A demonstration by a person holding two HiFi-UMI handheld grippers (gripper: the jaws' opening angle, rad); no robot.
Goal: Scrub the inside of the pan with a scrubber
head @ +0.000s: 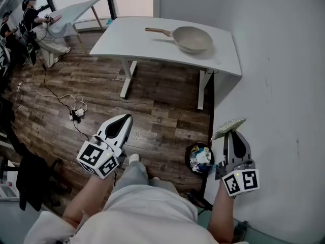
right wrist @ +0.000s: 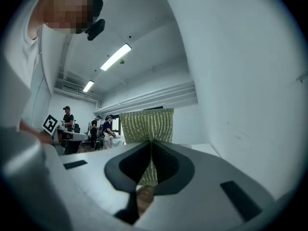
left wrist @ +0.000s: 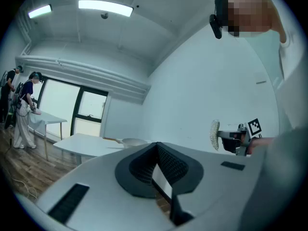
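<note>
**Scrubber clamped in the right gripper, pan well apart on the table**

The person stands on a dark wood-plank floor (head: 157, 105) beside a white wall, holding both grippers level in front of the body. The right gripper (head: 232, 132) has its jaws clamped on a flat, green-and-white patterned fabric scrubber (head: 228, 125). In the right gripper view, the scrubber (right wrist: 144, 125) stands upright, pinched at its lower edge where the dark pads of the right gripper (right wrist: 151, 142) meet, and it rises well above them.

The left gripper (head: 122, 120) has its jaws together with nothing between them. In the left gripper view, the two ribbed dark pads of this gripper (left wrist: 156, 146) meet in a closed point. The same view shows the scrubber (left wrist: 214, 134) edge-on off to the right.

The pale beige round pan with a light wooden handle (head: 193, 38) sits upright on a white rectangular table with white legs (head: 127, 42). It lies towards the table's right end with its handle pointing left. The pan is well apart from both grippers and from the scrubber, and nothing touches it. It also appears small in the left gripper view (left wrist: 131, 141).

A small black bin full of rubbish (head: 199, 159) stands on the floor near the right gripper. A white power strip with a trailing cable (head: 76, 112) lies on the floor to the left. Further off at the upper left, people (head: 30, 19) stand beside a second white table (head: 76, 11)
</note>
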